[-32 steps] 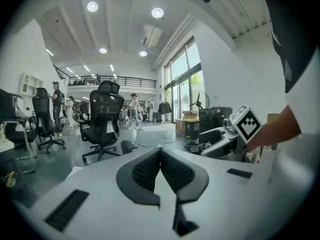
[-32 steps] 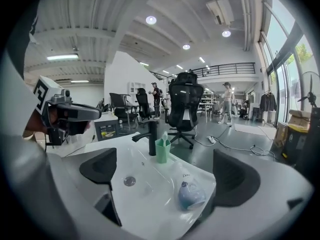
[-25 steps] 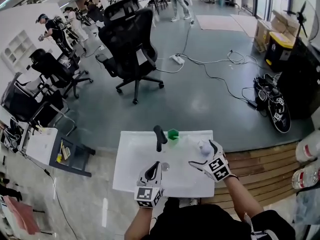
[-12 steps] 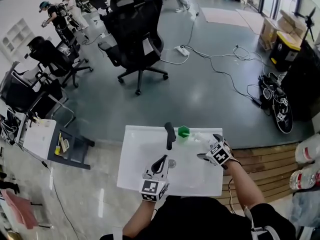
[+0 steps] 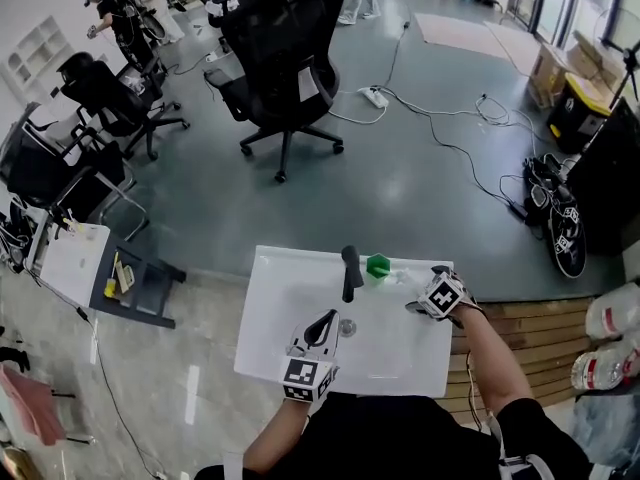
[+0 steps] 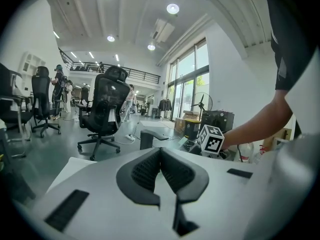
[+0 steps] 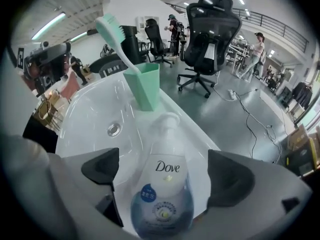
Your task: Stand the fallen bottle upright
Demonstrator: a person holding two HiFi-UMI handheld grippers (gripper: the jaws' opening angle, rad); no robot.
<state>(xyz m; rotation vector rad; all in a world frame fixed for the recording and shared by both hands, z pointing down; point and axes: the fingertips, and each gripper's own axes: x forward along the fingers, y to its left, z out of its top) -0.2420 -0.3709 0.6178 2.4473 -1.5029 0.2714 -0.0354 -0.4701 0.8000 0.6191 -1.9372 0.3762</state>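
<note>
A clear Dove pump bottle (image 7: 162,189) lies on its side on the right rim of the white sink (image 7: 90,109), pump head pointing toward the green cup (image 7: 145,86). My right gripper (image 7: 165,166) is open, with one finger (image 7: 102,166) on each side of the bottle and a gap to each. In the head view the right gripper (image 5: 420,298) is at the sink's back right, next to the green cup (image 5: 377,265). My left gripper (image 5: 322,320) hovers over the sink's front, near the drain, shut on nothing (image 6: 161,159).
A black faucet (image 5: 350,271) stands at the sink's back middle. A green toothbrush (image 7: 112,36) leans in the cup. The drain (image 7: 114,129) sits in the basin. Behind the sink are a grey floor, black office chairs (image 5: 290,48) and cables.
My right gripper has shifted toward the sink's back right corner, closer to the green cup, and now straddles the bottle. The left gripper has barely moved.
</note>
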